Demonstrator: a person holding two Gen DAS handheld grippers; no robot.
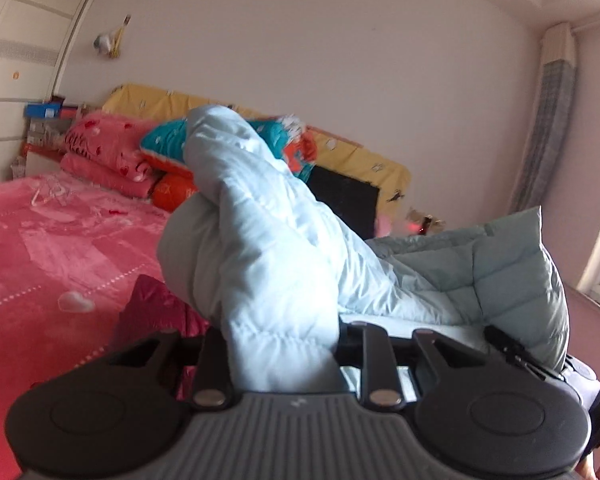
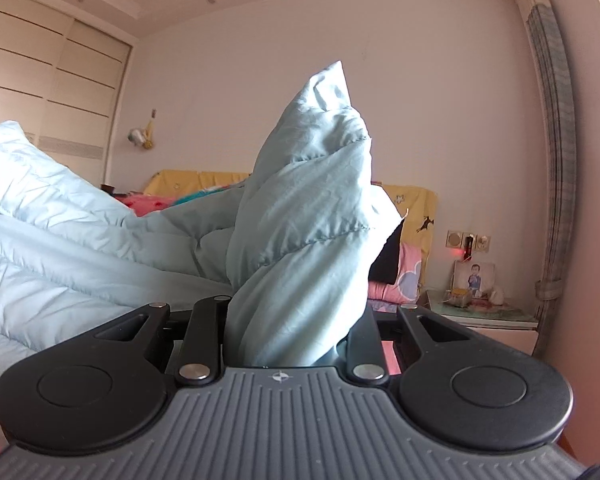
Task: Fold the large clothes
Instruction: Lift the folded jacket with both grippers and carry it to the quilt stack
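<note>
Above the pink bed (image 1: 60,240), my left gripper (image 1: 284,344) and right gripper (image 2: 292,332) each clamp a bunched end of the pale-blue padded coat (image 1: 260,220), apparently mid-lift; next I must carry both ends over evenly.

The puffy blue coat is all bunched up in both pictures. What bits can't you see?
- Left wrist view: the puffy blue coat swallows the left gripper's fingers.
- Right wrist view: the coat's bunched fabric covers the right gripper's fingers too.
- Both views: the coat's whole shape; the picture edges and its own folds cut it off.
- Right wrist view: the photo on the nightstand is too small.
</note>
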